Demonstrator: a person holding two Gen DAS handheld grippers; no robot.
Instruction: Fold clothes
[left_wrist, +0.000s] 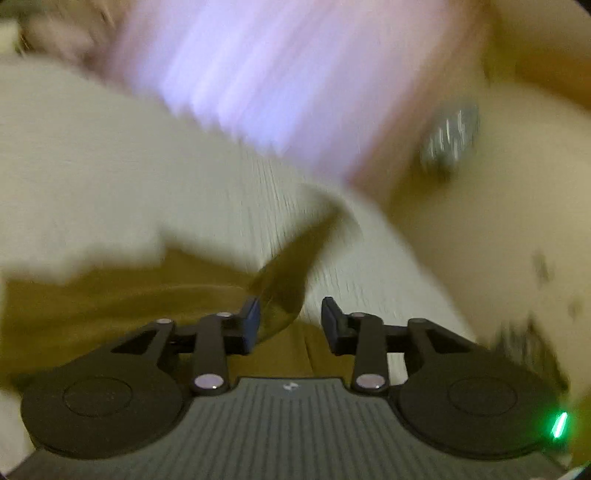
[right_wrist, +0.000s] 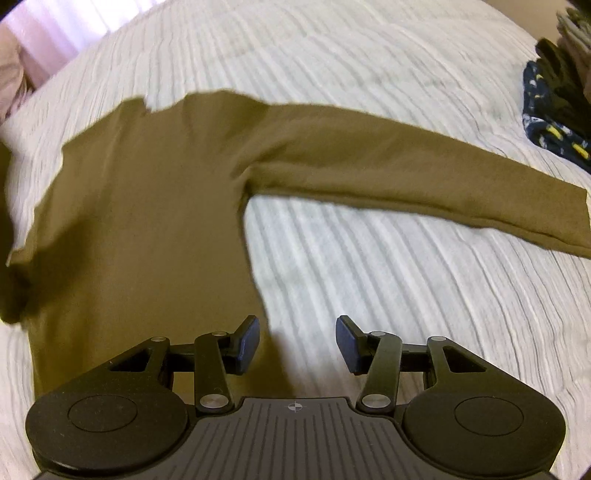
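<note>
An olive long-sleeved shirt (right_wrist: 147, 206) lies flat on a white ribbed bedspread (right_wrist: 388, 277), one sleeve (right_wrist: 424, 177) stretched out to the right. My right gripper (right_wrist: 297, 343) hovers open over the shirt's right side edge, with nothing between its pads. The left wrist view is heavily blurred. There my left gripper (left_wrist: 291, 325) has its pads apart over olive cloth (left_wrist: 110, 306). A raised strip of that cloth (left_wrist: 284, 280) runs into the gap close to the left pad. The right pad stands clear of it.
A pile of dark clothes (right_wrist: 554, 107) sits at the bed's far right. A pale pink curtain (left_wrist: 277, 74) hangs beyond the bed. A blurred grey object (left_wrist: 450, 136) shows at the right of the left wrist view.
</note>
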